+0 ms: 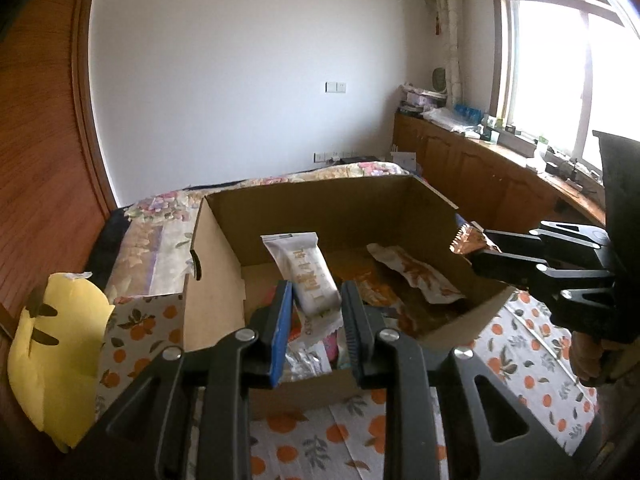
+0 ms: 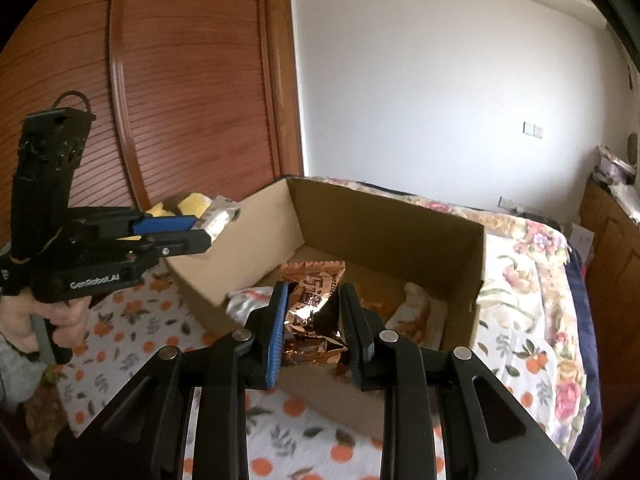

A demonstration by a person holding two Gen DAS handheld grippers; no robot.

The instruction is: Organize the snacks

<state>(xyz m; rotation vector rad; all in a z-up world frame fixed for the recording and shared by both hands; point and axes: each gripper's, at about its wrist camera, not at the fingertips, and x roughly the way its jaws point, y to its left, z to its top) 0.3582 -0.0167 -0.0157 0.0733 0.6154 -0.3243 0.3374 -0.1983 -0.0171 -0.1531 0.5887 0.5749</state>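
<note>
An open cardboard box (image 1: 224, 248) stands on a table with an orange-print cloth; it also shows in the right wrist view (image 2: 384, 216). My left gripper (image 1: 316, 300) is shut on a white snack packet (image 1: 308, 276) and holds it over the box's near side. In the right wrist view the left gripper (image 2: 202, 236) sits at the box's left wall with the packet (image 2: 220, 220). My right gripper (image 2: 312, 304) is shut on a shiny brown snack packet (image 2: 312, 300) above the box's near edge. In the left wrist view the right gripper (image 1: 478, 250) is at the box's right wall with the brown packet (image 1: 466, 240). Several packets (image 1: 416, 276) lie inside.
A yellow paper bag (image 1: 56, 344) stands left of the box. A bed with a floral cover (image 2: 532, 264) lies behind the table. A wooden wardrobe (image 2: 180, 80) is on the left, a wooden counter (image 1: 480, 168) under the window on the right.
</note>
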